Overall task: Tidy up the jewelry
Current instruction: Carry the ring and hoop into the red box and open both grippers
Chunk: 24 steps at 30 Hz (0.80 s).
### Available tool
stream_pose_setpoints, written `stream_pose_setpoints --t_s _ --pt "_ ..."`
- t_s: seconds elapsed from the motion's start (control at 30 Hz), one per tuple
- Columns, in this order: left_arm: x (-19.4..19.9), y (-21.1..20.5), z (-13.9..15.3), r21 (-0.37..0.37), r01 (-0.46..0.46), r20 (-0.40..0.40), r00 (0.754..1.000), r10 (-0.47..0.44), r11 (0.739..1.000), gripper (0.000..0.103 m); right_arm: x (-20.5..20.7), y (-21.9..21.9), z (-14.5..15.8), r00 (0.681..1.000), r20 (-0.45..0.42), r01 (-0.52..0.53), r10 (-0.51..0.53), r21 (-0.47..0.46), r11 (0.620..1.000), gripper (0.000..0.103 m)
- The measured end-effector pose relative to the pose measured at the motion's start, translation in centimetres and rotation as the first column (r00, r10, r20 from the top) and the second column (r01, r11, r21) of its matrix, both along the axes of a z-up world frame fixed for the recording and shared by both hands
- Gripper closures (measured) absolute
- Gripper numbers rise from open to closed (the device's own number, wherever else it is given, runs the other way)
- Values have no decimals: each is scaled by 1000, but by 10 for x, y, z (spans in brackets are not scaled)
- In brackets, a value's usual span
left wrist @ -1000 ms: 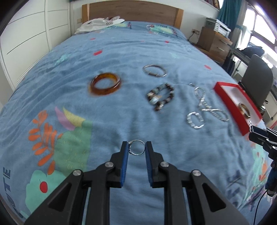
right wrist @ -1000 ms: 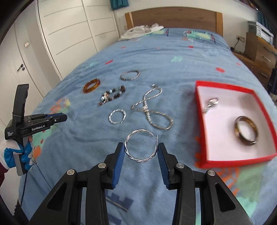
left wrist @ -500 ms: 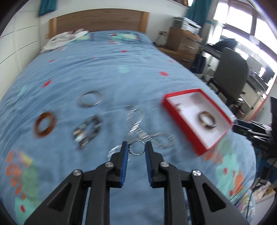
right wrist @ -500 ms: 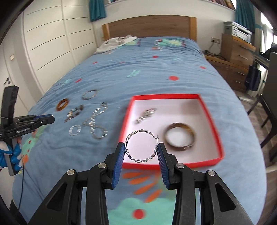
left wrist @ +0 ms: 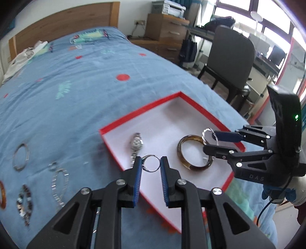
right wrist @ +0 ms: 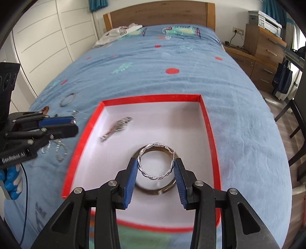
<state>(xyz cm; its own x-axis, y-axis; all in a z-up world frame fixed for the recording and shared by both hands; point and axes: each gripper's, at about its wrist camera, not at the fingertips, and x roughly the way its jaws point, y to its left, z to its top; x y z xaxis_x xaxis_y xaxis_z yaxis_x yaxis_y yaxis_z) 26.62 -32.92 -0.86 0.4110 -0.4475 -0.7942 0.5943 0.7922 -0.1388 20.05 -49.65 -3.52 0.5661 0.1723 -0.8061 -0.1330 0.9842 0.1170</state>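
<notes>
Bedroom scene: blue patterned bedspread (right wrist: 172,80) under a wooden headboard (right wrist: 158,11), wooden drawers and a dark office chair (left wrist: 229,57) off to the side. Shallow red cardboard box with a white floor (right wrist: 207,122) sits on the spread.

Left gripper (left wrist: 151,165), blue pads, pinches a small plain silver ring (left wrist: 151,163) edge-on, hanging above the near-left edge of the box. Right gripper (right wrist: 155,168) clamps a large twisted silver hoop earring (right wrist: 155,161) across its width, over the middle of the box and, from its own wrist view, right above the brown translucent bangle (left wrist: 193,153) that lies on the box floor. A silver wristwatch (right wrist: 116,128) lies in the box too, at about 10 o'clock from the hoop.

Unsorted pieces sit on the spread at 9 o'clock of the box: thin silver bangle (left wrist: 21,157), silver chain necklace (left wrist: 59,183), dark beaded bracelet (left wrist: 24,203), amber bangle (left wrist: 2,193) at the frame edge.

Step in hand, as I read it: drop both pieces into the box. To do it well:
- lower each gripper close to the white floor before letting go; rings roll and bounce
- shift the hoop to bare floor, around 12 o'clock of the bangle, so it doesn't land on it
- bring the left gripper further inside the red rim first
- release one at a time, keep the two grippers apart
- tilt the ring flat so it lies down rather than rolling
</notes>
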Motion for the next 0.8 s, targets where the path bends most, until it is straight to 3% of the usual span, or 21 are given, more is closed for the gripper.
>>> stream_pose_setpoints --t_s 0.37,0.8 --pt "7 -27 -42 51 39 -70 997 -36 998 85 12 -2 -24 997 -41 -72 69 -67 995 64" --pt "6 -38 -57 131 74 -50 996 -68 989 84 17 5 -32 985 -111 -152 135 -159 976 65"
